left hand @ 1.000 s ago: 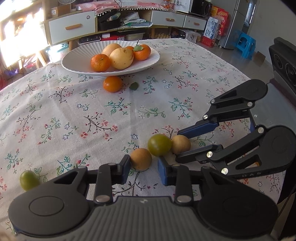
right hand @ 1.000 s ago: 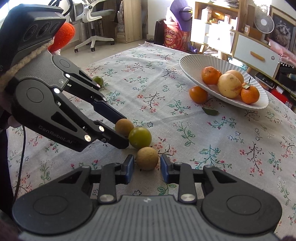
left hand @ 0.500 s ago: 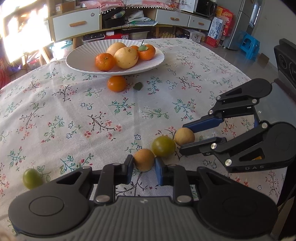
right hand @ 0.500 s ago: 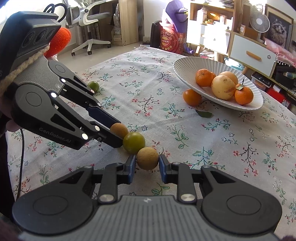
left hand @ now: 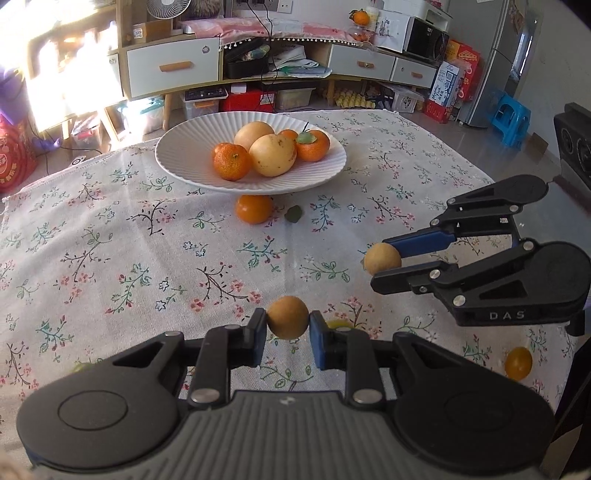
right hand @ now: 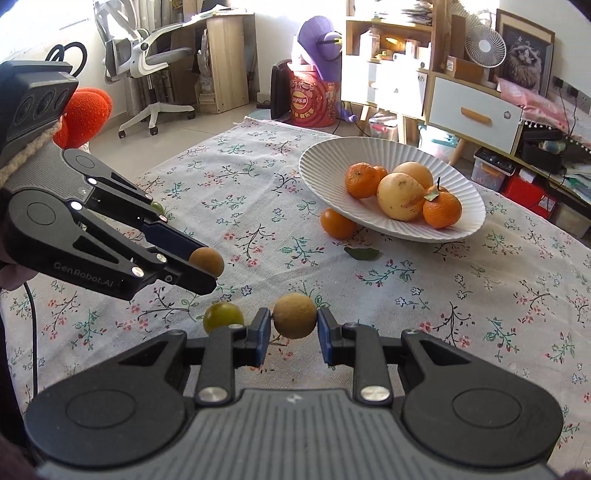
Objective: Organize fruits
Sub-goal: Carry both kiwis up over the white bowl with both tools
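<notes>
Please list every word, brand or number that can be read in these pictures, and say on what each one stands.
"DAS": on the side of the right tool, seen from the left wrist.
"CenRobot.AI": on the side of the left tool, seen from the right wrist.
Print on the red drum, the shelf boxes and the small carton is too small or blurred to read.

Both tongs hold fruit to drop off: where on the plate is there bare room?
Plate: its left half is bare, bordered by the rim and the mandarin. The middle and right are crowded with pale fruit and oranges.
</notes>
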The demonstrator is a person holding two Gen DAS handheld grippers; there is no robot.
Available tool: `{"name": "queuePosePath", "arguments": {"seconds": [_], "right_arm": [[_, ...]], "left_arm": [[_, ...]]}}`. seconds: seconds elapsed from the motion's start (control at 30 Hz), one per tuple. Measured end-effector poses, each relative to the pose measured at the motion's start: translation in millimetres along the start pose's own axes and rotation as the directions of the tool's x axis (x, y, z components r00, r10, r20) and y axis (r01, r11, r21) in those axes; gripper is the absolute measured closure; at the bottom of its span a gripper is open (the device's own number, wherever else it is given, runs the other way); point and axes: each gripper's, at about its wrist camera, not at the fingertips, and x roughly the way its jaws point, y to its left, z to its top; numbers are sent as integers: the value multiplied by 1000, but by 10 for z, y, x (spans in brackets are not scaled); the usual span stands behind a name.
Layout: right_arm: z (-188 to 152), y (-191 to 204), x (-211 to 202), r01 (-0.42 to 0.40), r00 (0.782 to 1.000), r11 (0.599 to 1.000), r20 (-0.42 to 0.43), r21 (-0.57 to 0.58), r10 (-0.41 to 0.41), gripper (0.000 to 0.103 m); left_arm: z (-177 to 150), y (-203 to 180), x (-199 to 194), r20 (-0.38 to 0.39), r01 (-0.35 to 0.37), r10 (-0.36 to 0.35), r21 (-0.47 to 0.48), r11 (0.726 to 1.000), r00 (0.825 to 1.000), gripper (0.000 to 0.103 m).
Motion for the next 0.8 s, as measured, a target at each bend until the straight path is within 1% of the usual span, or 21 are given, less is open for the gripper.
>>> {"name": "queuePosePath", "arguments": {"seconds": [0.23, 0.43, 0.63, 0.8], "right_arm": [[136, -204, -76, 33, 998, 999, 49, 42, -35, 79], [258, -418, -72, 65, 994, 993, 82, 97, -73, 79], [354, -621, 10, 95, 990, 983, 93, 157, -111, 78], [408, -730, 89, 107, 987, 975, 95, 195, -127, 79]], "left_arm": [[195, -36, 53, 41, -15, 16, -24, 1000, 999, 103], [416, -97, 145, 84, -6, 9, -34, 999, 996, 103], [631, -136, 269, 128, 5, 1, -49, 999, 992, 103], [788, -183, 418, 143, 4, 4, -55, 998, 990, 103]]}}
